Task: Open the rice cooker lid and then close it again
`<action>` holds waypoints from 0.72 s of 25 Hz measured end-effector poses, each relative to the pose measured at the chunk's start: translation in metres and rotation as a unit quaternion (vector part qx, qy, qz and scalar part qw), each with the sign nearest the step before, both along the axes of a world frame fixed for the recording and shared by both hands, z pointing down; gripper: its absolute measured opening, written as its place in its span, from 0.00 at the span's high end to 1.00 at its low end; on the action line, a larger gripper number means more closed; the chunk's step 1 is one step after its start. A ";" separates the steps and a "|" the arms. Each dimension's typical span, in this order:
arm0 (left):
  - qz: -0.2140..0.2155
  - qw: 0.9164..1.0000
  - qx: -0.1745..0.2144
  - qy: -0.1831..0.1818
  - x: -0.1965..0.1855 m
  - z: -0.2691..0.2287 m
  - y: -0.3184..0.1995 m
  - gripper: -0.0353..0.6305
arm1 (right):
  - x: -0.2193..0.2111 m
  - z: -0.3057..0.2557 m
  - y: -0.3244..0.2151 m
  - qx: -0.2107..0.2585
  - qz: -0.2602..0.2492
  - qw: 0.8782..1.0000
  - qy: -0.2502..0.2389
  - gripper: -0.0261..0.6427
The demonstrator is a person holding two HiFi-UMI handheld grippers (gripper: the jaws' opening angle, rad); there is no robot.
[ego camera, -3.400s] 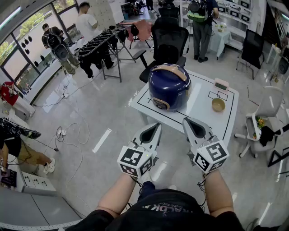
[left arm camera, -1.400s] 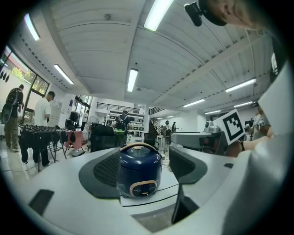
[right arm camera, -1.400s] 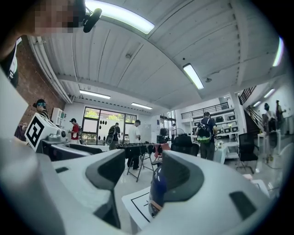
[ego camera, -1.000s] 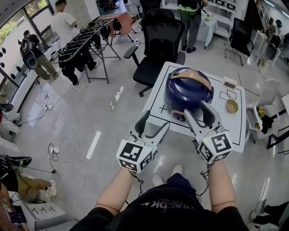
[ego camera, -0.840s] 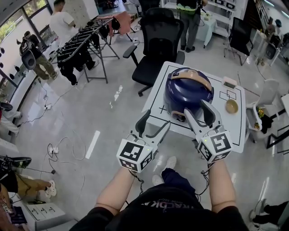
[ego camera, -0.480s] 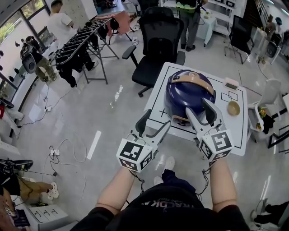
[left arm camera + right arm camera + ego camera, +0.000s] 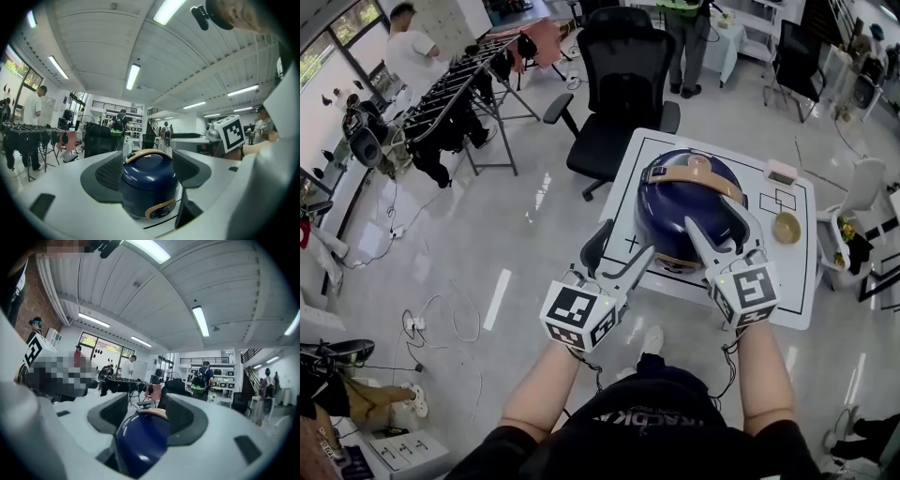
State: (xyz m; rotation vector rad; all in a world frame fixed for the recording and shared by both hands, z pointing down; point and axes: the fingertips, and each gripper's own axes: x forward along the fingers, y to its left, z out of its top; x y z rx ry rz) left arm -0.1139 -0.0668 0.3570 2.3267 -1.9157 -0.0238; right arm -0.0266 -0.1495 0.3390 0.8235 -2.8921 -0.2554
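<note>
On the white table (image 7: 797, 281) sits the blue rice cooker (image 7: 689, 211), and it is much closer to me now than it was a few seconds ago. Back then I stood well away from the table and both grippers hung over the bare floor. Since then I have walked up to it. Now the right gripper (image 7: 717, 216) reaches over the front of the cooker, and the left gripper (image 7: 628, 239) is by the near left side of the table, just beside the cooker.

Both grippers are wide open, just as they were before, and neither has hold of anything. In the left gripper view the cooker (image 7: 149, 187) shows between the two jaws but sits a little way off. In the right gripper view the blue top (image 7: 140, 441) fills the gap between the jaws and looks very near. I cannot tell if a jaw is touching it yet.

The lid (image 7: 686, 192) is still shut, with the tan handle (image 7: 694, 173) lying flat across it. A small bowl (image 7: 786, 227) sits apart on the right side of the table, and a black chair (image 7: 623, 84) stands behind it.

So I think the walk-up is done and the real job has not started. Next I need to find the part that lets the lid pop up, and I cannot see it clearly from here.
</note>
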 end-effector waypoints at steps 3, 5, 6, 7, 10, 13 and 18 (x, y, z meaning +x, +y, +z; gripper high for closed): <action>0.002 1.000 0.001 -0.002 -0.004 -0.002 -0.018 0.47 | -0.006 0.003 -0.015 0.028 0.005 0.999 0.027 0.61; 0.003 1.000 0.002 -0.001 -0.006 -0.003 -0.031 0.47 | -0.010 0.008 -0.024 0.045 0.006 0.998 0.049 0.61; 0.003 1.000 0.002 -0.001 -0.006 -0.003 -0.037 0.47 | -0.011 0.011 -0.029 0.055 0.007 0.997 0.062 0.61; 0.004 1.000 0.002 -0.001 -0.007 -0.004 -0.043 0.47 | -0.013 0.013 -0.033 0.066 0.007 0.995 0.075 0.61; 0.004 1.000 0.001 -0.001 -0.009 -0.005 -0.060 0.47 | -0.018 0.019 -0.046 0.095 0.003 0.989 0.114 0.61; 0.002 1.000 0.000 -0.002 -0.009 -0.005 -0.075 0.47 | -0.021 0.023 -0.057 0.119 -0.007 0.981 0.152 0.61; -0.002 1.000 0.003 -0.009 -0.005 -0.006 -0.095 0.47 | -0.020 0.029 -0.071 0.137 -0.015 0.975 0.172 0.61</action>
